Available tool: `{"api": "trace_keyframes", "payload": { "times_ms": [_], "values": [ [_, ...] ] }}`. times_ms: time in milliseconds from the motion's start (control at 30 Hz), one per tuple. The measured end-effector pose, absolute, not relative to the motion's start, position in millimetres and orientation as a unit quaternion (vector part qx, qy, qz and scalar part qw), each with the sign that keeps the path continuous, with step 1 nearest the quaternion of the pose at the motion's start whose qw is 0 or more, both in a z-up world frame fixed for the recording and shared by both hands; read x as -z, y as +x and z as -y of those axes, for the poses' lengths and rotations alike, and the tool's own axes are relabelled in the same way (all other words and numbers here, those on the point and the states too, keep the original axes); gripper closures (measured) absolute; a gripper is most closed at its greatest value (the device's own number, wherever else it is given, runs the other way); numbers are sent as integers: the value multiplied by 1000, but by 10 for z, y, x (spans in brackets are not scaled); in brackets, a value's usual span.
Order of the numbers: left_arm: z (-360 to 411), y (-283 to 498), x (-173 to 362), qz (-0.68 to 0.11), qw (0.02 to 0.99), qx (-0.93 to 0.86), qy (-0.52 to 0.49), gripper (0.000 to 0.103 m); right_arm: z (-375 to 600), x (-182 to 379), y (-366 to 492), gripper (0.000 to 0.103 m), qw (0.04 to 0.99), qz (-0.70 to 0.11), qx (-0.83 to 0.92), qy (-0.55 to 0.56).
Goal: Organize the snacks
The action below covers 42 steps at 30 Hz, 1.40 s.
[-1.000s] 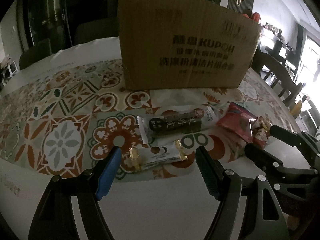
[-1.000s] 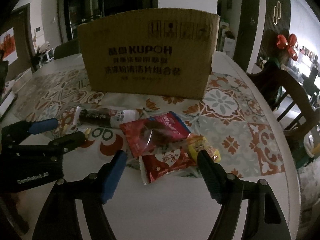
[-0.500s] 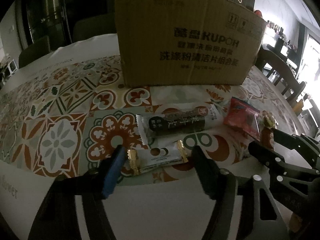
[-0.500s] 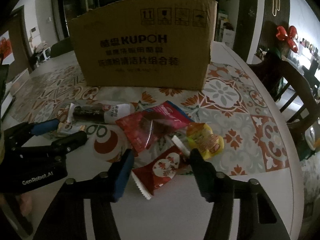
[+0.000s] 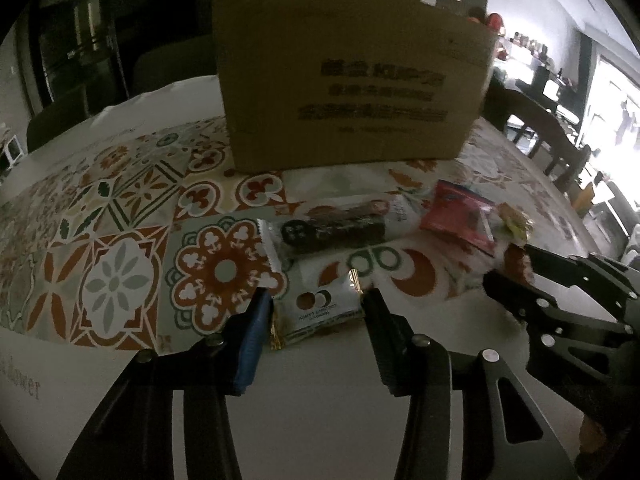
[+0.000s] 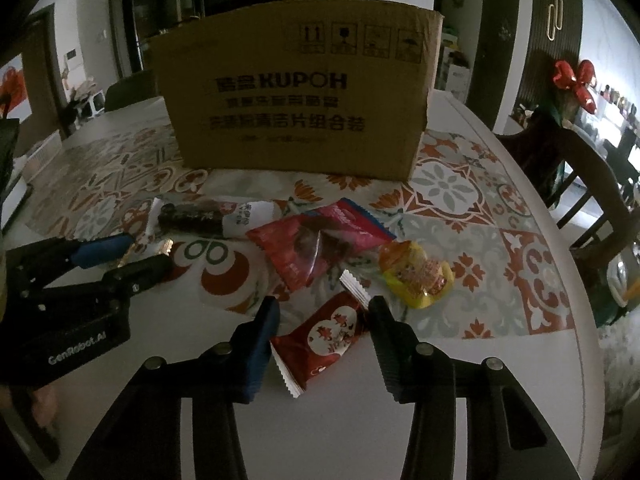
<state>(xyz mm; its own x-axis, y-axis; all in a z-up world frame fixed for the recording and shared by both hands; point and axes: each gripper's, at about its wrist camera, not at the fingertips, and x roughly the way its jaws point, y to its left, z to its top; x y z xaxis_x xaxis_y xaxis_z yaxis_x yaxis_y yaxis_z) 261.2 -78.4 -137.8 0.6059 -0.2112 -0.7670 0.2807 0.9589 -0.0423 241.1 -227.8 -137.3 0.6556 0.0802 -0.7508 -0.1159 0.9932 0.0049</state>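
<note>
1. The left hand-held gripper (image 5: 316, 320) has just been closing its jaws, and they now bracket a small white snack packet (image 5: 320, 310) with gold crimped ends. The blue pad looks to be at the packet's left end and the black pad near its right end, but whether they press yet cannot be told.
2. The right hand-held gripper (image 6: 322, 322) has likewise just been closing, with a small red packet (image 6: 326, 334) lying slantwise between its jaws. Its serrated ends poke out past the pads, and a firm pinch cannot be confirmed.
3. Both packets probably weigh little and have thin, crinkly, slick film around a small firm filling. They would buckle end to end, so a hold across the filled middle seems safer than one on the flat crimped seams, which could slide out.
4. Beyond the left jaws, a long dark bar (image 5: 336, 230) lies on the bench (image 6: 400, 420), likely stiffer and best taken across its width.
5. Further right lie a bigger red pouch (image 6: 316, 246), floppy and partly clear, and a yellow wrapped sweet (image 6: 416, 274), rounded and apt to roll.
6. A cardboard box (image 6: 296, 92) stands behind them all, the likely place to put them.
</note>
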Motion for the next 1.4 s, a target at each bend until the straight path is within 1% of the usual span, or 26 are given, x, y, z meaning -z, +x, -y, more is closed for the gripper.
{"api": "trace_keyframes", "payload": {
  "times_ms": [267, 600, 633, 667, 700, 767, 800, 1000, 1033, 1100, 1167, 1233, 1267, 1300, 1333, 1400],
  "values": [
    [839, 2406, 1151, -399, 901, 164, 50, 56, 2331, 1256, 2268, 57, 914, -403, -50, 8],
    [824, 2167, 797, -357, 916, 177, 44, 57, 2350, 919, 2059, 58, 932, -360, -40, 19],
    [820, 2143, 753, -352, 918, 178, 44, 60, 2351, 894, 2044, 58, 933, -357, -40, 20],
    [814, 2132, 728, -349, 919, 179, 44, 78, 2346, 863, 2026, 58, 934, -355, -40, 20],
    [818, 2124, 692, -349, 919, 178, 46, 88, 2344, 830, 2004, 58, 935, -351, -41, 21],
    [811, 2123, 658, -350, 918, 182, 41, 88, 2336, 751, 1960, 58, 939, -340, -41, 20],
    [803, 2125, 647, -350, 918, 184, 36, 90, 2335, 718, 1945, 58, 941, -335, -41, 19],
    [691, 2025, 606, -350, 918, 187, 20, 89, 2301, 608, 1884, 58, 946, -320, -40, 15],
    [667, 1982, 590, -345, 921, 183, 23, 88, 2289, 606, 1874, 58, 946, -321, -41, 14],
    [635, 1900, 575, -337, 924, 179, 35, 80, 2253, 606, 1838, 58, 946, -321, -47, 14],
    [584, 1826, 585, -335, 924, 177, 39, 76, 2213, 628, 1798, 58, 945, -322, -52, 12],
    [536, 1798, 612, -339, 924, 171, 43, 75, 2169, 667, 1774, 58, 943, -327, -59, 12],
    [510, 1795, 622, -340, 924, 169, 43, 73, 2149, 680, 1771, 58, 942, -329, -61, 12],
    [483, 1802, 632, -340, 925, 167, 44, 68, 2124, 693, 1767, 58, 941, -331, -64, 12],
    [445, 1825, 641, -338, 926, 163, 45, 66, 2096, 704, 1769, 58, 940, -333, -68, 13],
    [389, 1869, 646, -332, 929, 158, 50, 65, 2026, 720, 1787, 58, 939, -335, -73, 14]
  ]
}}
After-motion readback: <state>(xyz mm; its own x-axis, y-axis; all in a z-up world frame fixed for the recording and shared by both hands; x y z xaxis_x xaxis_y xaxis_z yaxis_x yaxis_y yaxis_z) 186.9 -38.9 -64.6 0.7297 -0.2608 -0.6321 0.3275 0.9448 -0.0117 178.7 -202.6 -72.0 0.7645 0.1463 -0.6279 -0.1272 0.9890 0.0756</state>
